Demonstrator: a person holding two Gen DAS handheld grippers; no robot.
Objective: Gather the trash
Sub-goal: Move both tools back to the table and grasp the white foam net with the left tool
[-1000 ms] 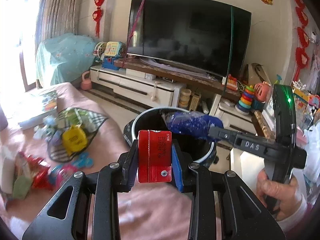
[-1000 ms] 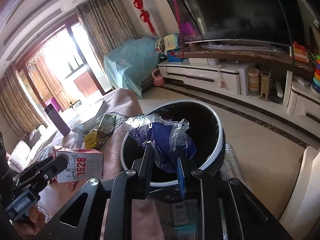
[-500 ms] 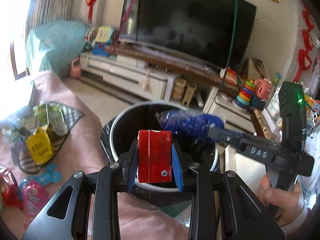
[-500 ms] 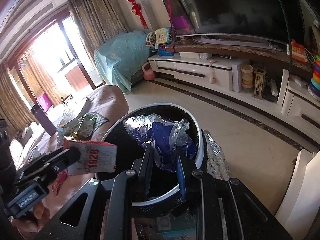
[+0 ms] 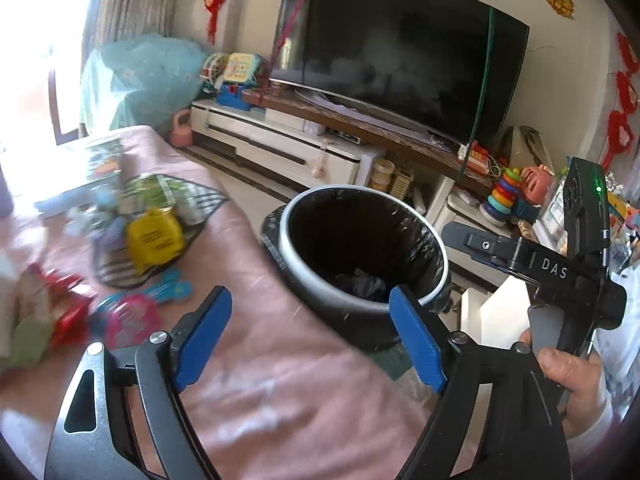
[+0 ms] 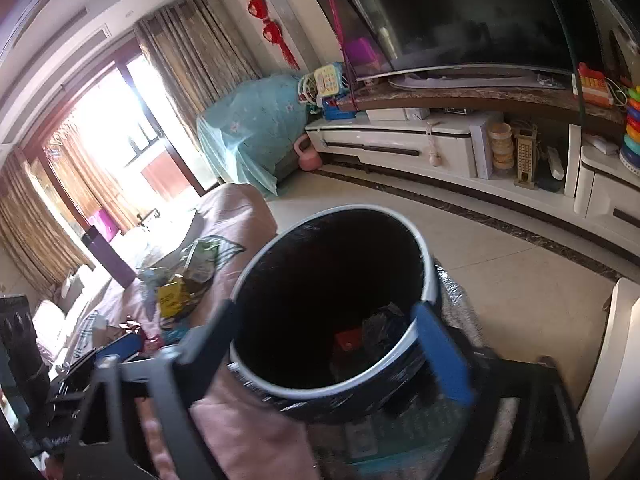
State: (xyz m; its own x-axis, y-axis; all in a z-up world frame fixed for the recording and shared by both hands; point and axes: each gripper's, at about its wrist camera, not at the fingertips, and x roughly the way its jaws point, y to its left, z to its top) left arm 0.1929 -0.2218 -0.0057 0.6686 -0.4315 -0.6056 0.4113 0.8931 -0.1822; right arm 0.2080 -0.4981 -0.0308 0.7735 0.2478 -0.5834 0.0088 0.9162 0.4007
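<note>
Crinkly, light wrappers (image 5: 154, 236) on the pink table (image 5: 280, 380) are best pinched at an edge; both claws (image 5: 308, 336) (image 6: 340, 356) are held apart, empty.

We see a dark television (image 5: 400, 64) on a white media cabinet (image 6: 404, 148), a stacking-ring toy (image 5: 502, 196) at its end, red knot ornaments (image 6: 260, 12) beside brown curtains (image 6: 196, 56), and a teal-covered shape (image 5: 136, 76) nearby.

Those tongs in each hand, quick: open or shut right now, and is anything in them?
Left tongs: open, holding nothing.
Right tongs: open, holding nothing, over the trash bin.
</note>
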